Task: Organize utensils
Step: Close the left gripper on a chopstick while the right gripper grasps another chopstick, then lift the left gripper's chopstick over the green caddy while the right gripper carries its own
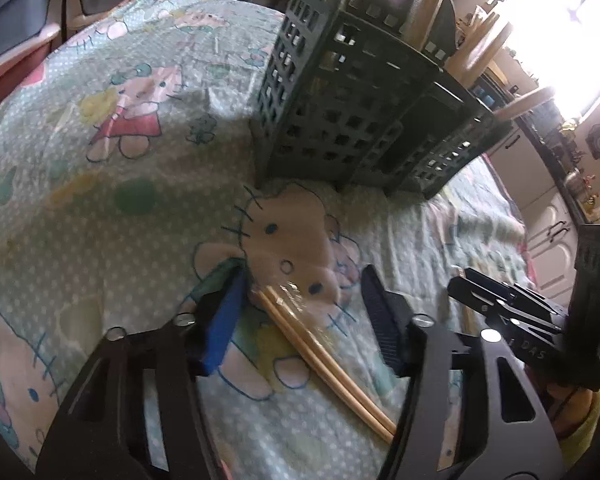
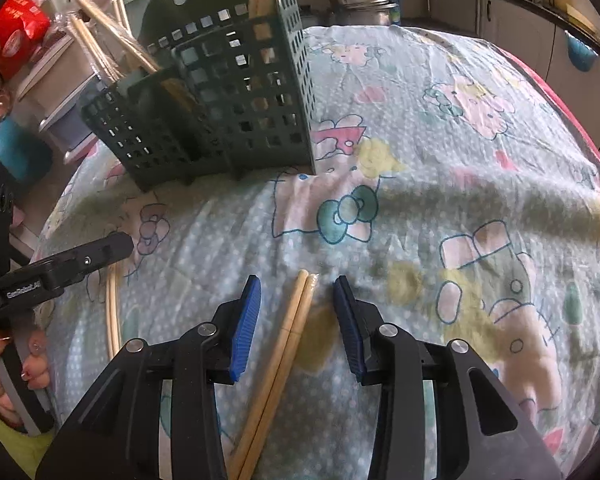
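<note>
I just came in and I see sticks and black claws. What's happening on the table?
Someone is tidying chopsticks with a claw in each hand. The left claw is open over one pair of chopsticks lying on the cartoon-cat tablecloth. The right claw is open around a second pair. Neither pair is gripped yet. Just beyond stands a dark green utensil basket that already has wooden sticks poking out of it, which is probably where these pairs will go.

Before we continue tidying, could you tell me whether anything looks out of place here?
Two pairs of pale wooden chopsticks lie loose on the cartoon-print cloth, one between each open gripper's fingers, outside the dark green perforated plastic utensil holder.
</note>
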A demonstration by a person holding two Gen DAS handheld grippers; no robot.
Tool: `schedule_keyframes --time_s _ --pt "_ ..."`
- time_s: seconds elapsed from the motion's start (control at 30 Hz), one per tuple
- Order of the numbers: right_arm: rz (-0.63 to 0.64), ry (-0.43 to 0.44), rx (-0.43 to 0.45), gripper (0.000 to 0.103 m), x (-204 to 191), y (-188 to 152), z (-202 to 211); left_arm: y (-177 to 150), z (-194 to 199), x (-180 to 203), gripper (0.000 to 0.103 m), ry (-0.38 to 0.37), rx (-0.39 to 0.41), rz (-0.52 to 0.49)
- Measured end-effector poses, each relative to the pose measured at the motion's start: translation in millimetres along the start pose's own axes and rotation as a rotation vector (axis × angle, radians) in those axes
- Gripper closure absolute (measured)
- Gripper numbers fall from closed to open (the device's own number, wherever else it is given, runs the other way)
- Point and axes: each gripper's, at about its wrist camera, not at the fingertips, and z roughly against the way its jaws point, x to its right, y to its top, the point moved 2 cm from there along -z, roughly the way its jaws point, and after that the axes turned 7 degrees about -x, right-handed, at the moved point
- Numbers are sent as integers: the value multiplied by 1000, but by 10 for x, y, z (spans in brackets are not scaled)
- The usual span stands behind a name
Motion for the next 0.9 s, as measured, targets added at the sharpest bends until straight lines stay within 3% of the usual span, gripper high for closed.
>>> schedule_keyframes --time_s 0.07,0.2,0.37,0.53,0.9 --pt "3 -8 6 69 1 22 -24 16 -3 -16 68 25 9 -2" --pt "19 -42 21 84 1 58 -47 23 -27 -29 86 105 40 -34" --pt "-1 -27 45 89 50 58 3 15 -33 -8 87 137 51 -63" --pt "-6 0 110 90 50 -19 208 -7 55 -7 93 96 61 -52" --pt "78 72 256 90 -272 -50 841 47 618 335 96 2 186 -118"
